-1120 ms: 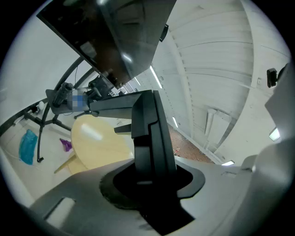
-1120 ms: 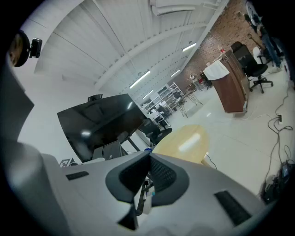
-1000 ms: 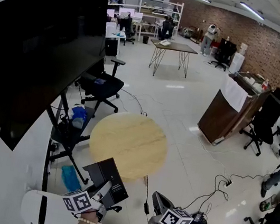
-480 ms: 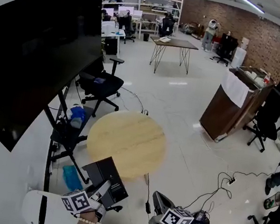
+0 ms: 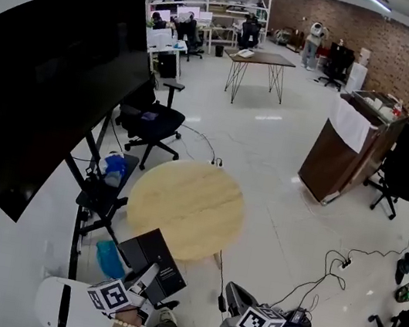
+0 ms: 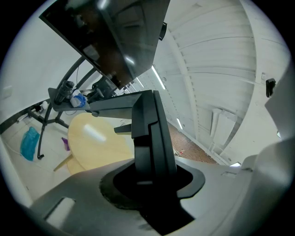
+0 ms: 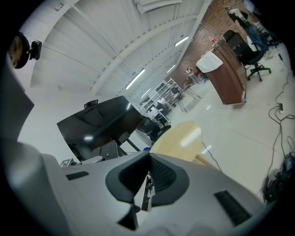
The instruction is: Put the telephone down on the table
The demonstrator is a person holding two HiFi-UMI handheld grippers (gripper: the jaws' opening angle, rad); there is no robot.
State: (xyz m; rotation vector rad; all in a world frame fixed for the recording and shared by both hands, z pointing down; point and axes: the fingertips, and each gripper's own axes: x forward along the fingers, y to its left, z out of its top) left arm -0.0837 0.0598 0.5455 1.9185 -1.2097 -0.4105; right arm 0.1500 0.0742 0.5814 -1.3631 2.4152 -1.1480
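1. L gripper (image 6: 150, 177): jaws part-way apart, clamped on black telephone (image 6: 148, 124); it stands edge-up betw. them, I judge for carrying.
2. R gripper (image 7: 148, 177): jaws together, nothing betw.; spare, I reckon.
3. Round wooden table (image 5: 206, 198): ahead of both fingertips, well apart. Telephone not yet over it.

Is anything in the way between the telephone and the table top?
Nothing visible does. The left gripper holds the telephone by the near edge of the round table, and its wooden top shows nothing on it.
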